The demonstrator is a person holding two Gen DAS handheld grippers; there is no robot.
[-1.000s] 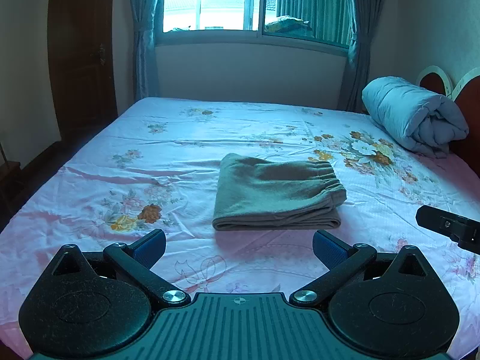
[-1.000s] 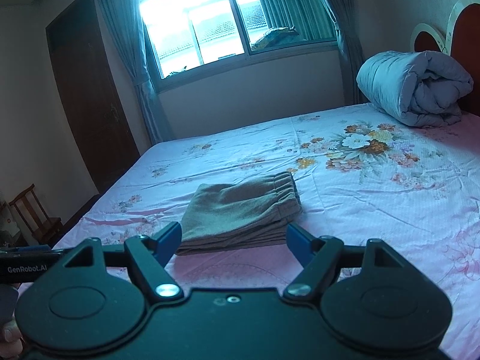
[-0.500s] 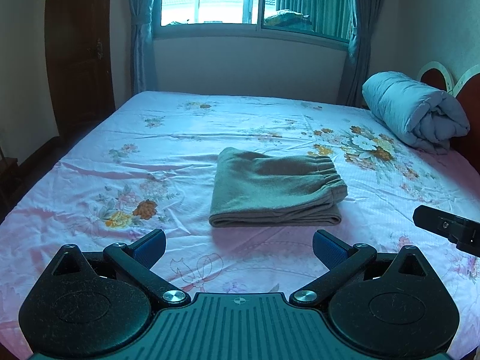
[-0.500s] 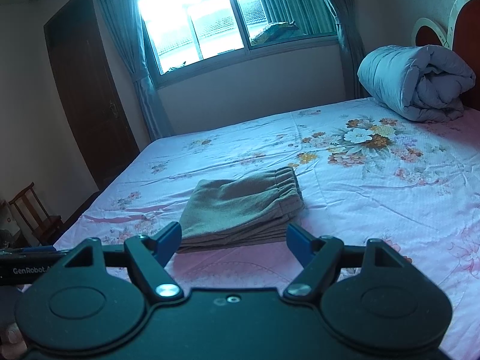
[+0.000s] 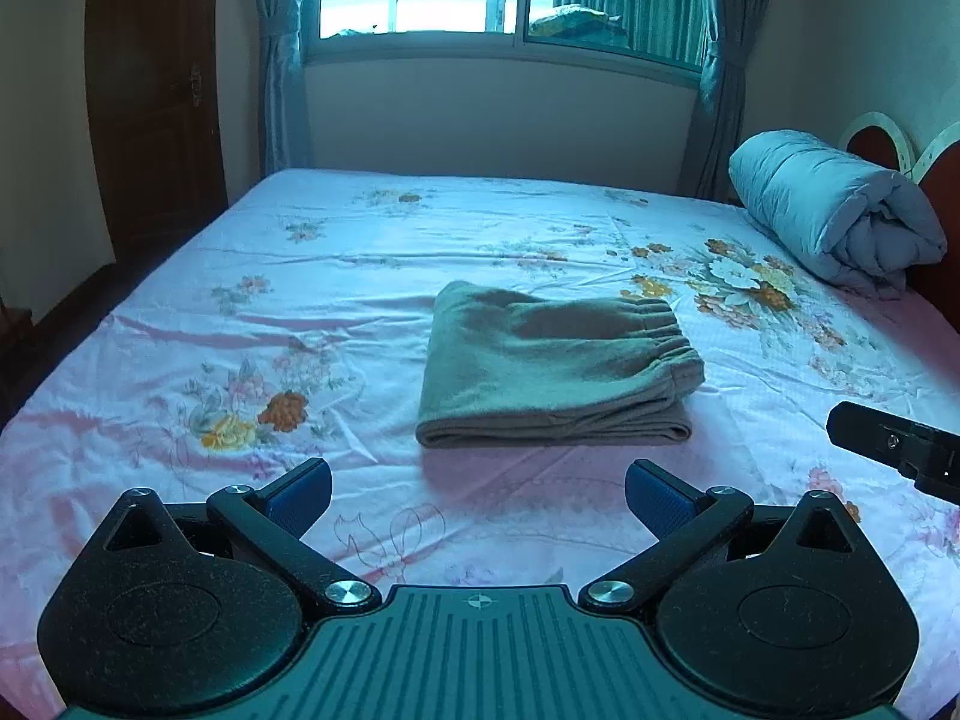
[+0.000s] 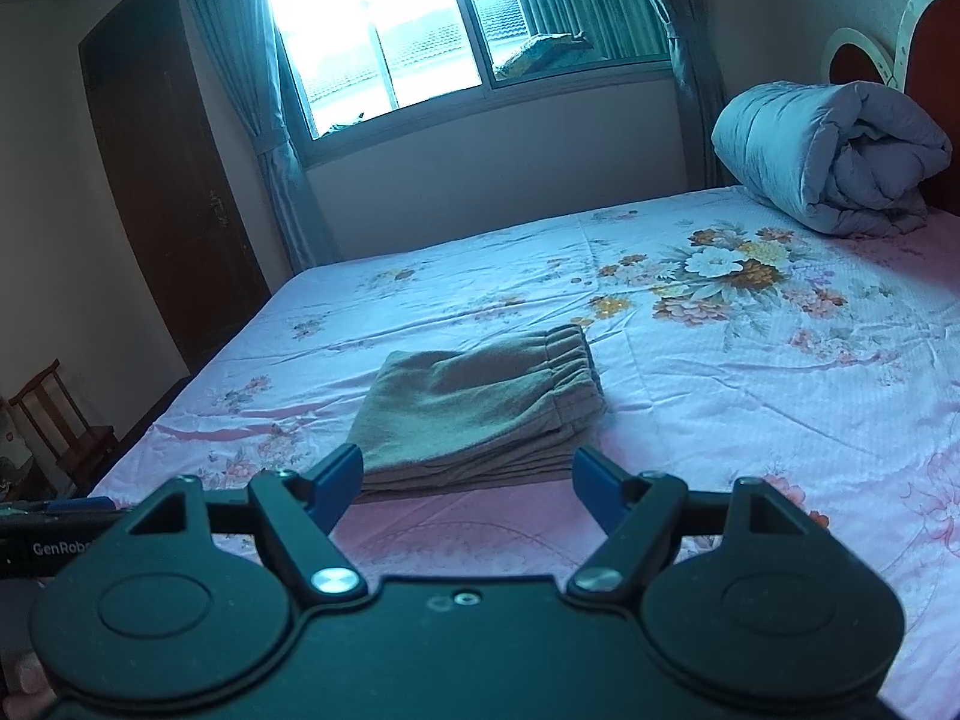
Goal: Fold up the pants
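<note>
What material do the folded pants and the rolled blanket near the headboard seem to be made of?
The folded pants look like a soft, matte knit or fleece, grey-green: the surface is slightly fuzzy, and the elastic waistband is gathered. The rolled blanket looks like a padded quilt with a smooth, light blue woven shell: it is puffy, with stitched lines. The exact fibres cannot be told.

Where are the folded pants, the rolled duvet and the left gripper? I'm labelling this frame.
folded pants (image 5: 555, 363): left wrist view, top layer's middle.
rolled duvet (image 6: 798, 150): right wrist view, its outer roll.
left gripper (image 5: 478, 495): left wrist view, midway between its open fingertips.
</note>
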